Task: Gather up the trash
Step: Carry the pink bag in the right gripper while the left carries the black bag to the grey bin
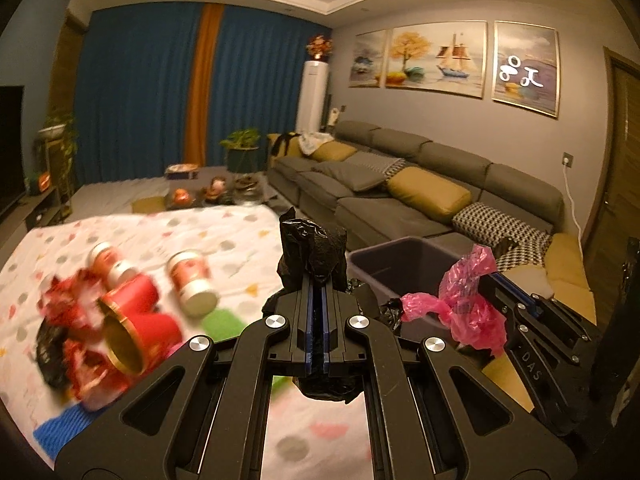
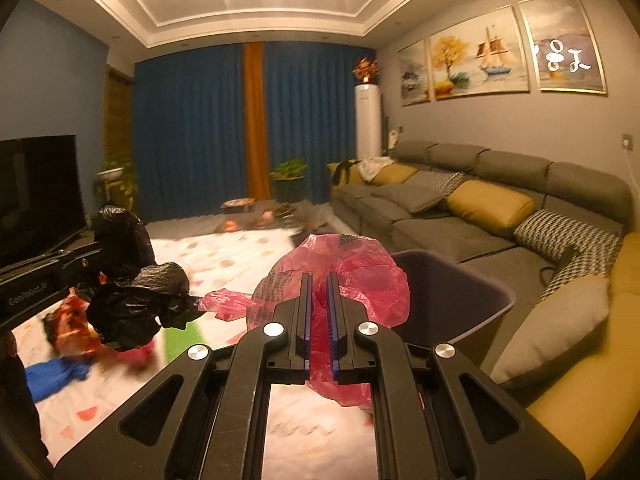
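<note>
Bin: mouth open, unobstructed from above; sofa close along its far side. Cloth: cups, wrappers crowd the left; far stretch bare.

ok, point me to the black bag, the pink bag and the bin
black bag (image 1: pixel 314 250): left wrist view, crumpled top above the closed left gripper (image 1: pixel 318 280).
pink bag (image 2: pixel 360 276): right wrist view, ballooned part beyond the right gripper (image 2: pixel 318 280).
bin (image 2: pixel 480 292): right wrist view, inner right wall.
</note>
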Demonstrator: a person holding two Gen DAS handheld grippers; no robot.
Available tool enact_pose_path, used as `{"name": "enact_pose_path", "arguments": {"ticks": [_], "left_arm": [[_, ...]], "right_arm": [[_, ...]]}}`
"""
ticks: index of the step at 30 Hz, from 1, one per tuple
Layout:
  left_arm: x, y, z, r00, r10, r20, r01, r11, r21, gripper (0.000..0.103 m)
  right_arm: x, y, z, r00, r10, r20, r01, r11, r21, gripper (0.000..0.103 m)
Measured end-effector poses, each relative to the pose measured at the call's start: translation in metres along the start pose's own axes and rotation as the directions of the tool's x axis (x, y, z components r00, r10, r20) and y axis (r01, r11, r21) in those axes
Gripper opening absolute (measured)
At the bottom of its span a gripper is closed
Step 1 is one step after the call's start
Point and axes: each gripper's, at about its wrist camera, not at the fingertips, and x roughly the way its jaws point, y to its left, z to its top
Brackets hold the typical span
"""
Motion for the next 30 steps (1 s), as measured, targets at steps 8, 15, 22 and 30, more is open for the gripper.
{"name": "enact_pose_path", "arguments": {"ticks": [8,15,22,30], "left_arm": [[0.045,-0.035,0.018,0.998,-0.066,-0.001,0.066,0.998,0.02,0.002],[0.09,-0.065,0.024,0.992,-0.122,-0.004,0.122,0.992,0.036,0.002],[0.129,-0.084,0.02,0.987,-0.155,-0.03,0.156,0.987,0.041,0.002],[0.161,-0.087,0.018,0.981,-0.181,-0.065,0.183,0.983,0.018,0.002]], "right_arm": [[0.014,-0.047,0.014,0.993,-0.115,0.03,0.113,0.993,0.041,0.008],[0.033,-0.076,0.018,0.984,-0.175,0.035,0.172,0.983,0.069,0.008],[0.053,-0.091,0.019,0.981,-0.194,0.017,0.192,0.977,0.088,0.008],[0.077,-0.098,0.017,0.981,-0.196,-0.009,0.196,0.976,0.092,0.008]]}}
